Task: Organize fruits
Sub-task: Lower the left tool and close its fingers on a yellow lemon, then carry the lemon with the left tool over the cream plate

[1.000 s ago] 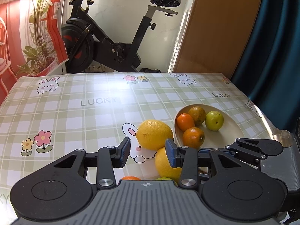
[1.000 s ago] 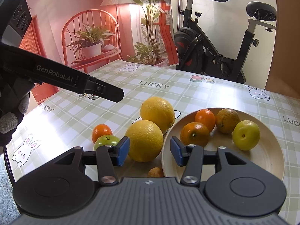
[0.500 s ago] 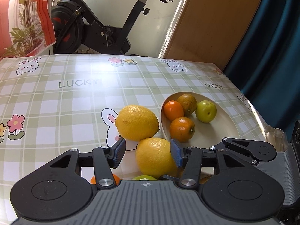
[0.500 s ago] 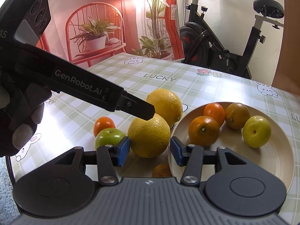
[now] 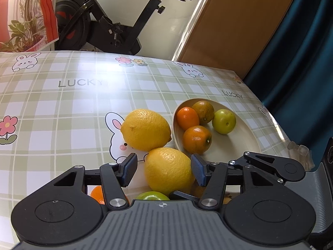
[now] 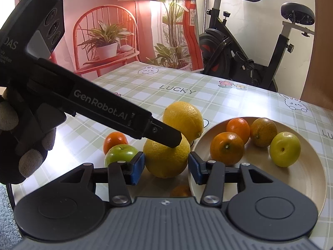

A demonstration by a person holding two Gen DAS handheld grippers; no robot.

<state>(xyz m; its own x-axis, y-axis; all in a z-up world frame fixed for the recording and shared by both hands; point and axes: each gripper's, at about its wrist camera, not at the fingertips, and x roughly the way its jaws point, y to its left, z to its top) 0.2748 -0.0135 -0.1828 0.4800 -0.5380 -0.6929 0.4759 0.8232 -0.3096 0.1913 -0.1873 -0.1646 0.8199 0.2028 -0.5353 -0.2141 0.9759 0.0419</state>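
Lying on the checked tablecloth (image 5: 62,108) just beside the plate (image 5: 235,145), the near lemon (image 5: 169,170) shows no clear nipple, so its long axis cannot be told; the far lemon (image 5: 146,130) behind it lies across the left view, nipple toward the plate. The left gripper (image 5: 164,169) straddles the near lemon, its jaws having just been opening, pads (image 5: 129,170) apart from the peel. The right gripper (image 6: 165,168) faces the same lemon, part open, holding nothing. A green apple (image 6: 120,153) and small orange (image 6: 115,140) sit nearby; four fruits rest on the plate.
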